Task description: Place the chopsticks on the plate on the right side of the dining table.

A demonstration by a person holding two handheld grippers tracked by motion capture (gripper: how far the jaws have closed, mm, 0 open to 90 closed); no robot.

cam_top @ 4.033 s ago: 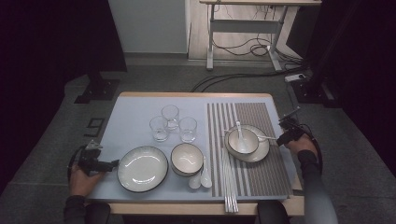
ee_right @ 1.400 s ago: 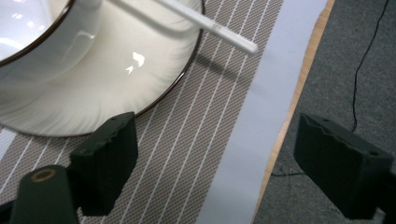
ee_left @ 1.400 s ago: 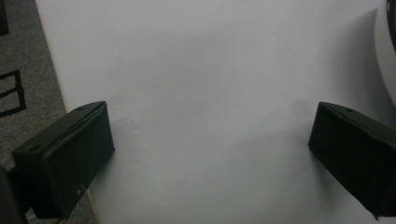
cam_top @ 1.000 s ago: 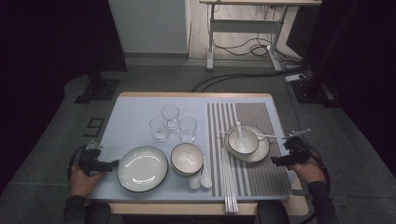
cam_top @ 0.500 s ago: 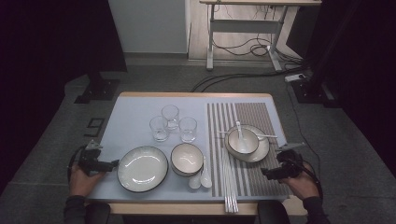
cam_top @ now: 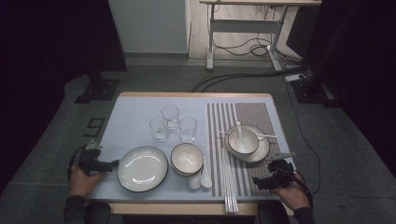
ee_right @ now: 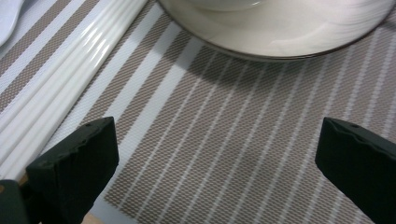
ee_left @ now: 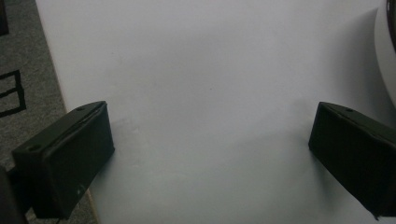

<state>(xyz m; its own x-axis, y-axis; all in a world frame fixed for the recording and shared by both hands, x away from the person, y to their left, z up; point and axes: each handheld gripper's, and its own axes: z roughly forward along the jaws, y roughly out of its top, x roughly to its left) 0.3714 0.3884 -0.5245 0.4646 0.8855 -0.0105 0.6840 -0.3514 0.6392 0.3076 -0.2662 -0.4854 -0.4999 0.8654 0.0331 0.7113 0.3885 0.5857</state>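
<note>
Right claw (cam_top: 258,182) low over the near right corner of the striped placemat (cam_top: 261,116), jaws just opened wide, nothing between them. White chopsticks (cam_top: 227,179) lie just left of it on the mat; plate (cam_top: 263,152) with small bowl (cam_top: 243,141) and spoon sits just beyond. Left claw (cam_top: 114,164) open and empty at the bench (cam_top: 135,109) near left edge, tips just beside the big plate (cam_top: 142,168).

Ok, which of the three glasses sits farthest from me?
The glass at the back of the cluster, at the tip of the triangle. The other two, the left glass and the right glass, stand side by side nearer the bowls.
</note>
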